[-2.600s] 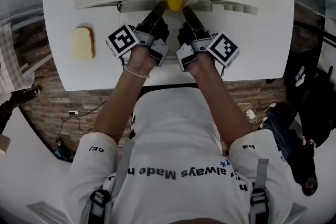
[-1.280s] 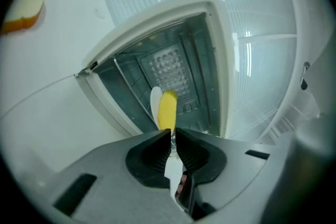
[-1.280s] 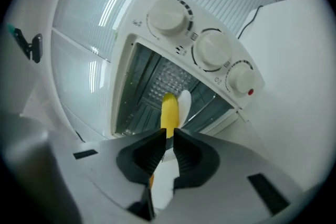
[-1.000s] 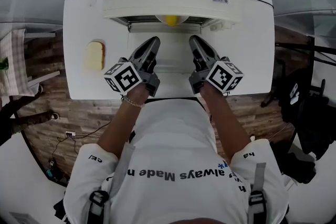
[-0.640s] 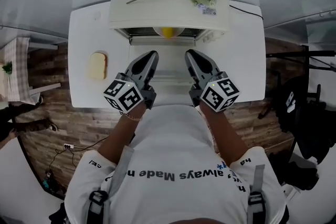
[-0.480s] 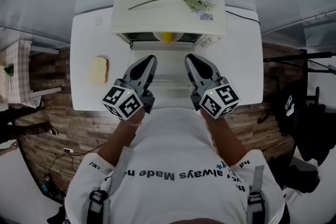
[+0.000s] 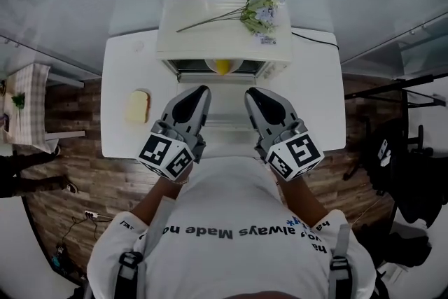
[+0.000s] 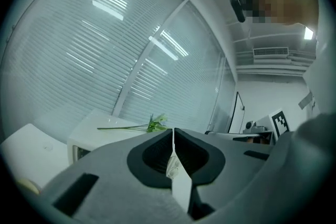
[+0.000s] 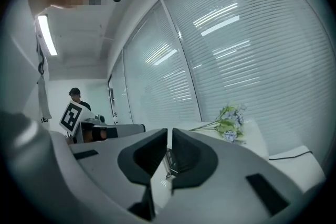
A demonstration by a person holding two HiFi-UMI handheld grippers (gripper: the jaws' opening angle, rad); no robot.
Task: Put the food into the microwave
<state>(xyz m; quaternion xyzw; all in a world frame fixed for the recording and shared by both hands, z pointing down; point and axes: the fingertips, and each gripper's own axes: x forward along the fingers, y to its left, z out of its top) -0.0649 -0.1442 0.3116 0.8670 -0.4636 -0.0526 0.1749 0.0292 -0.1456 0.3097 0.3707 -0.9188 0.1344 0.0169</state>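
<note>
I hold my left gripper [image 7: 201,90] and my right gripper [image 7: 251,92] side by side above the white rectangular table [image 7: 315,101], both pointing at the cream-coloured box-shaped microwave [image 7: 210,45] and well apart from it. In the left gripper view the 2 jaws of the left gripper [image 8: 173,131] are pressed together with only a thin line between them and nothing inside. In the right gripper view the right gripper [image 9: 169,131] is the same: only a very narrow slit, nothing held. The small yellow piece of food [image 7: 222,66] sits inside the open front of the microwave, on what looks like a white round plate [image 7: 211,66], though this part is small and I cannot say more about it. The door [image 7: 224,112] of the microwave is folded down flat toward me, and it lies between the 2 grippers. On top of the microwave lies a bunch of green-stemmed flowers with pale heads [image 7: 256,10], the stems going to the left – both gripper views show it too [image 8: 155,123] [image 9: 229,123]. A slice of pale bread [image 7: 137,106] rests on the table to the left of the microwave, apart from it.
</note>
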